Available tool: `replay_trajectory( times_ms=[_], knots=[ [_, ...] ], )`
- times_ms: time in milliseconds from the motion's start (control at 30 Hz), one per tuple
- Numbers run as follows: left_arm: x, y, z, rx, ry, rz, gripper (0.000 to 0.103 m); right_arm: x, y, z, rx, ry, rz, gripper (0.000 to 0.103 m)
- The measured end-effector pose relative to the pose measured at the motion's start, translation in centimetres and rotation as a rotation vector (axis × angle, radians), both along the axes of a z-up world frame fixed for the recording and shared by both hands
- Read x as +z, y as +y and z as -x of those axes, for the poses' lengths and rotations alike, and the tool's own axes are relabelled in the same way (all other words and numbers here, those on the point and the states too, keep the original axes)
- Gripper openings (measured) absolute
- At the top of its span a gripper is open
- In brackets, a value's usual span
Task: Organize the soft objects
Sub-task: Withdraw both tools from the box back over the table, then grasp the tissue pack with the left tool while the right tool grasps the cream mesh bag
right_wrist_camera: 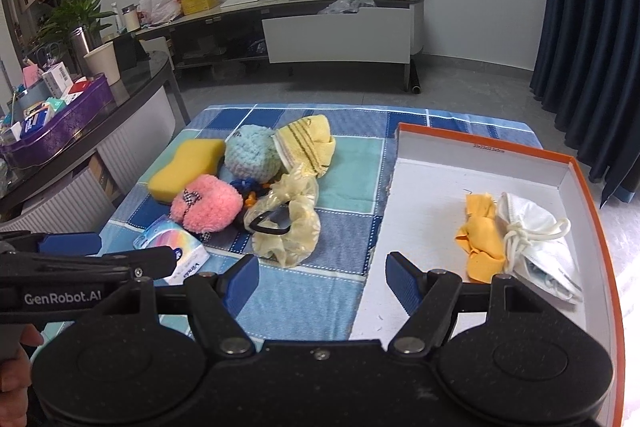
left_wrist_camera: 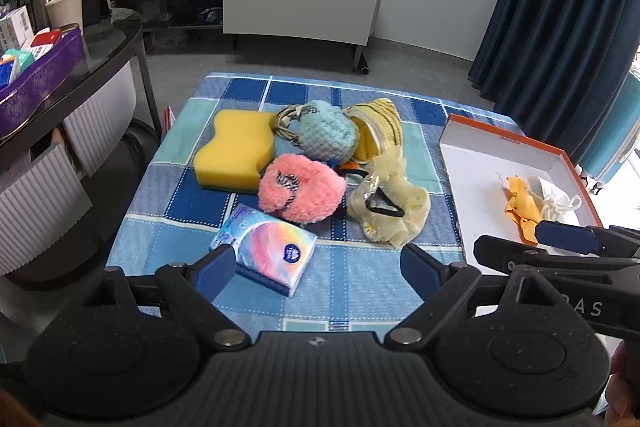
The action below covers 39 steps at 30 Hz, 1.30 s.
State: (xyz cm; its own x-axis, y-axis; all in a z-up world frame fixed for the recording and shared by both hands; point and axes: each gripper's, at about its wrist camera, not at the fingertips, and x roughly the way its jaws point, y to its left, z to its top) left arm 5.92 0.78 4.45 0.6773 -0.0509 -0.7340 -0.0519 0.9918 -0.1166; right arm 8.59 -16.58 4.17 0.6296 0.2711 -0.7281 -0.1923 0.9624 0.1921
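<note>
Both my left gripper [left_wrist_camera: 320, 265] and right gripper [right_wrist_camera: 322, 277] hang released and empty; closing on the tissue pack [left_wrist_camera: 266, 249] carelessly could snag the checked cloth [left_wrist_camera: 352, 291].

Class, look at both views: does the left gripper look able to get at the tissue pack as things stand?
Probably yes. The left gripper is open and empty, and the tissue pack lies just ahead of its fingers on the checked cloth, apart from the pile, nothing covering it.
</note>
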Motion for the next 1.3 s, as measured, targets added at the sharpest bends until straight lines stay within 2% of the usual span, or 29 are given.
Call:
replay_trajectory(
  times_ms=[633,900,1100,1300],
  knots=[
    [-1.2,1.9,0.0,0.028,0.022,-0.008,0.092,-1.4,2.5,-0.9,0.040,0.034,-0.003,0.083],
    [-3.3,3.3,-0.7,0.021,0.048,-0.019,0.093,-2.3,2.3,-1.3,0.035,0.055,-0.005,0.083],
    [-4.8,4.0,-2.0,-0.022,0.050,-0.034,0.095,-3.0,2.0,-1.6,0.028,0.069,-0.017,0.083],
    [-5.8,3.6,-3.6,-0.084,0.040,-0.082,0.098,-3.6,1.9,-2.3,0.022,0.078,-0.029,0.083]
  ],
)
